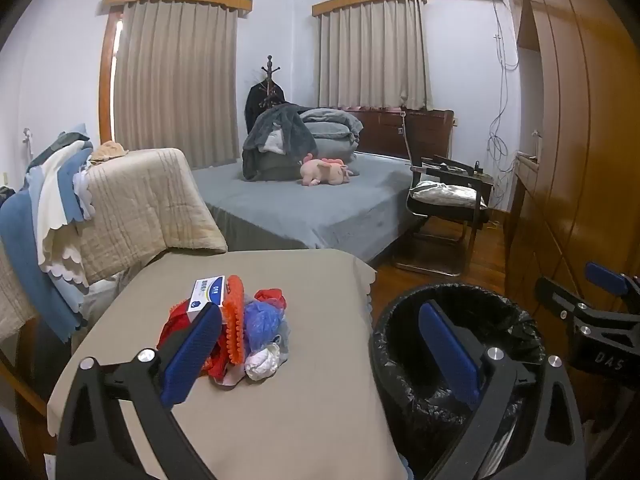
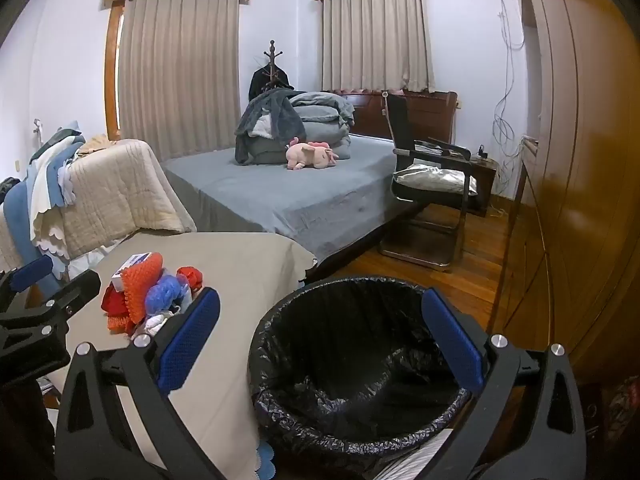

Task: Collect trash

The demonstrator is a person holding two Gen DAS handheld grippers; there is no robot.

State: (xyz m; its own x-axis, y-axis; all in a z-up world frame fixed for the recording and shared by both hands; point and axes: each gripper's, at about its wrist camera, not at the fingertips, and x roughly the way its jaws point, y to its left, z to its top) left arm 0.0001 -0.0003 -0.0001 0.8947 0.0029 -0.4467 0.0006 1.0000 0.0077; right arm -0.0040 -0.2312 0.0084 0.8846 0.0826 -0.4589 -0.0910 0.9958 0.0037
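Note:
A pile of trash lies on the beige-clothed table [image 1: 288, 408]: a white and blue box [image 1: 208, 294], an orange spiky piece [image 1: 234, 320], a blue mesh ball [image 1: 262, 320], red scraps [image 1: 176, 326] and a white crumpled wad [image 1: 262, 362]. My left gripper [image 1: 320, 312] is open just short of the pile, its left pad beside the box. A bin with a black liner [image 2: 272, 320] stands right of the table. My right gripper [image 2: 320, 300] hangs open over it, holding nothing. The right wrist view also shows the pile [image 2: 142, 284] and the left gripper [image 2: 56, 276].
A chair draped with quilts and folded cloths [image 1: 132, 208] stands behind the table at the left. Beyond are a grey bed [image 1: 304, 204] with bedding and a pink plush toy, a black chair [image 1: 448, 200] and a wooden wardrobe [image 1: 580, 140] along the right.

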